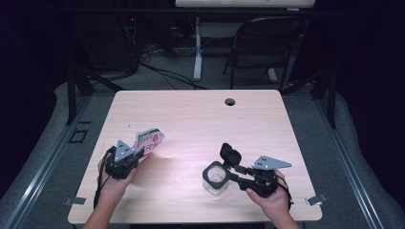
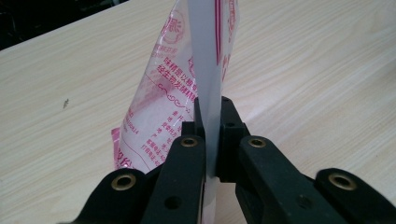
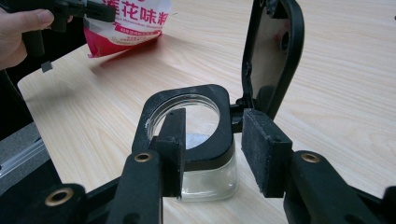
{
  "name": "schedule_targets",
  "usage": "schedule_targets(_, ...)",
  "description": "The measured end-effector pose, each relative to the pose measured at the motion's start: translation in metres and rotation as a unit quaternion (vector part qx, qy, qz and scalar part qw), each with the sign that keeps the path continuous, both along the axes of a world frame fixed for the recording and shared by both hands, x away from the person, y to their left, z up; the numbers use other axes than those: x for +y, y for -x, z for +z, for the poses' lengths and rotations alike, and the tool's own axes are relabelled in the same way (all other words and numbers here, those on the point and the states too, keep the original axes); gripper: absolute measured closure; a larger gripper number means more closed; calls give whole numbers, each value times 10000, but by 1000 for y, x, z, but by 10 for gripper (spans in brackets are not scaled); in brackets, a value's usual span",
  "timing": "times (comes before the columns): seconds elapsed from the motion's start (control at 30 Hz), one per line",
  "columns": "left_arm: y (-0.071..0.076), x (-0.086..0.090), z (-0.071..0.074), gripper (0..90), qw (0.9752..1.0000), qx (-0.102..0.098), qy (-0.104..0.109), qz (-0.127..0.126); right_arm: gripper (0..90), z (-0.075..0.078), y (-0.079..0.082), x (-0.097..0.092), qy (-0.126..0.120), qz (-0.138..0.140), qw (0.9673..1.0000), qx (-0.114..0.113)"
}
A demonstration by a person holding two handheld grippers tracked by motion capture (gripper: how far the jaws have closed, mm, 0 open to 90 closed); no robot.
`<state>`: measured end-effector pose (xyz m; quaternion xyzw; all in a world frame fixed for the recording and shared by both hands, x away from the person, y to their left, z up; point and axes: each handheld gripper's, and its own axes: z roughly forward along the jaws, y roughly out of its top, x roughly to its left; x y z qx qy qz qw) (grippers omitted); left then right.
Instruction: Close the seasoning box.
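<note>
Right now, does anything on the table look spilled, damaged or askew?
Nothing stands out. The jar stands upright with its hinged lid open; no spill shows around it. The left gripper pinches the red-printed bag, lifted at a tilt, apparently intact.

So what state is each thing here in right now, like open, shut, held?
Seasoning packet: pinched at its edge, lifted off the table.
Left gripper: shut on the packet.
Clear jar: upright on the table, hinged black lid flipped open.
Right gripper: jaws astride the jar's rim; grip unclear.
</note>
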<state>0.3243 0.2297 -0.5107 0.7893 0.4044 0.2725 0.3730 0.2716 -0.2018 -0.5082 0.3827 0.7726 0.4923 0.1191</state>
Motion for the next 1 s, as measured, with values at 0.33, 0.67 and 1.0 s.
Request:
schedule_targets(0.33,-8,10,22,900,9996,-176,-143,152,606,0,0,0,-5,-12,10000,1)
schedule_targets(0.67,-9,19,47,900,9991,-372,16,200,606,0,0,-1,-20,-16,10000,18)
schedule_targets(1.0,-1,-6,59,900,9985,-468,121,-255,618,0,0,-1,37,-38,10000,-4)
